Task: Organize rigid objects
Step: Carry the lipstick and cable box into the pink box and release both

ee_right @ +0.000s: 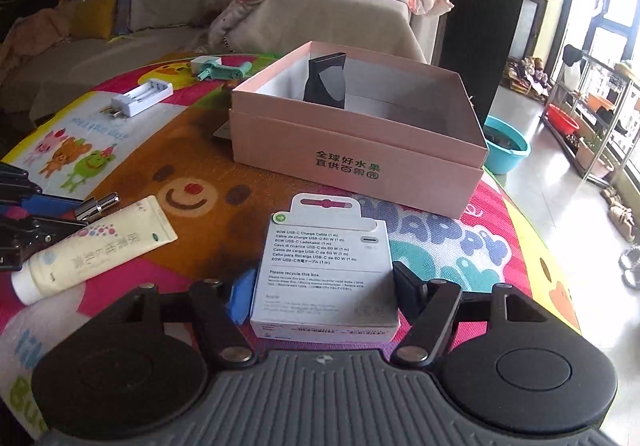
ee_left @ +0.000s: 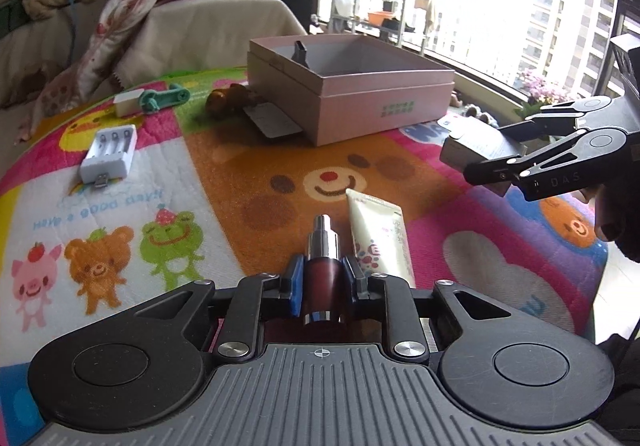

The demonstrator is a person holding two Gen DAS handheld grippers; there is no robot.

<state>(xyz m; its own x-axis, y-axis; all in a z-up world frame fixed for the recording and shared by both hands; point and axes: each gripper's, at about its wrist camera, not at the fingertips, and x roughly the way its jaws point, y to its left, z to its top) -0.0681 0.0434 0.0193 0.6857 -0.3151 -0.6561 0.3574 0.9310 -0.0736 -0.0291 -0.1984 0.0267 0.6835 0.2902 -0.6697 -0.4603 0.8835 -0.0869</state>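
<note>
I had my left claw clamped on a dark red spray bottle, its blue-padded fingers pressed to both sides of the body and the silver nozzle pointing ahead toward the pink box. My right claw was closed on a white cable carton, gripped by its long sides with the printed face up and its hanging tab toward the pink box; from the left wrist view that claw and carton hung in the air just short of the box's near right corner. The box stood open on the cartoon play mat, and inside it a black object leaned upright against the far wall. A cream tube lay flat on the mat in front of the box, just beside the bottle in my left claw. Off the box's left side lay a white battery charger, and farther back a teal and white tool. Two small brown things sat against the box's left wall, with a flat card partly under that corner.
</note>
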